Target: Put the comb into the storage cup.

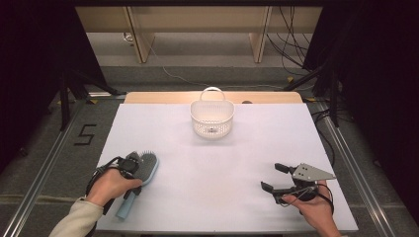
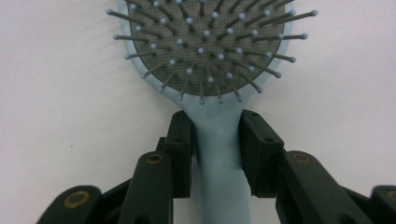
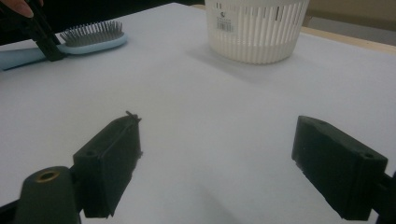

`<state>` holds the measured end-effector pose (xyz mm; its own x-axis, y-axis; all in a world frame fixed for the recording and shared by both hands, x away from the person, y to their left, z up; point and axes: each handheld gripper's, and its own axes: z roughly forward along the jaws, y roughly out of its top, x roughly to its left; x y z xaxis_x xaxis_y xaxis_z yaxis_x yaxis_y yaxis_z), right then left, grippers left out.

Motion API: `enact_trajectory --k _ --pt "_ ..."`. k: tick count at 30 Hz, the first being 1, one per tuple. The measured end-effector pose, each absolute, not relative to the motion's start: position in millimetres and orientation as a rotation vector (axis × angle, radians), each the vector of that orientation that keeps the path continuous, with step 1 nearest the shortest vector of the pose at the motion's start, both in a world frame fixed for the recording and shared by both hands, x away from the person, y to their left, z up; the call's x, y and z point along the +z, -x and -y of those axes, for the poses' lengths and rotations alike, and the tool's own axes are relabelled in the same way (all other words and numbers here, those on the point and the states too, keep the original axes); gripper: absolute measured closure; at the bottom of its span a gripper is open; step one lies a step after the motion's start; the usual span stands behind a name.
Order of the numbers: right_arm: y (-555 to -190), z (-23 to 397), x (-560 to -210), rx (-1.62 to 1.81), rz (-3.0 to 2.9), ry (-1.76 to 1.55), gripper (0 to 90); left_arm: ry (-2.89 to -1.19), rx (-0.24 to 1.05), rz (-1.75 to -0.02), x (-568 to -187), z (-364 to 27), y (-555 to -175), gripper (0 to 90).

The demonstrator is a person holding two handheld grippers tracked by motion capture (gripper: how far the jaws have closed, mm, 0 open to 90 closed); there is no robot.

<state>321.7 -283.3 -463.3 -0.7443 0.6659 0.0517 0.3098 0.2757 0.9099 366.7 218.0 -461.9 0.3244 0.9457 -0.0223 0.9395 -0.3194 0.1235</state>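
Gripping: the left gripper (image 2: 217,140) has its jaws set on either side of the hairbrush (image 2: 205,46), at the neck where the pale blue handle meets the bristle pad; the pads (image 2: 180,149) look pressed against the handle.
Hairbrush, place: flat on the table (image 1: 222,168), bristles up, well apart from the basket (image 1: 212,118) and towards the person's left and near side of it; the head points roughly towards the basket.
Left hand (image 1: 112,183): wrapped round the gripper body, directly over the brush handle, on the same side of the basket as the brush.
Right gripper (image 1: 274,177): jaws spread wide with nothing between them, hovering just above the table well apart from the basket, on the person's right and near side of it.
Right hand (image 1: 314,210): holds that gripper from behind, near the table's front edge.
Basket: white, slotted wall, handle upright, standing by the far edge, its inside bare but for a small label.
Risk, slipping: the handle is smooth and tapered, so on a lift the brush may slide or swing head-down in the jaws.
Risk, placing: judged by length, the brush may catch on the basket rim or tip the light basket.
Surface: a plain white sheet over a wooden top, whose bare strip shows beyond the basket.
Room: grey floor, dark curtains at both sides, cables and pale wooden frames beyond the basket.
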Motion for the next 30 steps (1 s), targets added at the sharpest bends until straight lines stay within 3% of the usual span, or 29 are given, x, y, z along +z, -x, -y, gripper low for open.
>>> enact_trajectory --k 30 --pt "-321.8 283.9 -463.2 1.457 -2.213 -0.889 16.3 -2.478 0.126 -1.677 -462.1 -220.5 -361.5 70.0"
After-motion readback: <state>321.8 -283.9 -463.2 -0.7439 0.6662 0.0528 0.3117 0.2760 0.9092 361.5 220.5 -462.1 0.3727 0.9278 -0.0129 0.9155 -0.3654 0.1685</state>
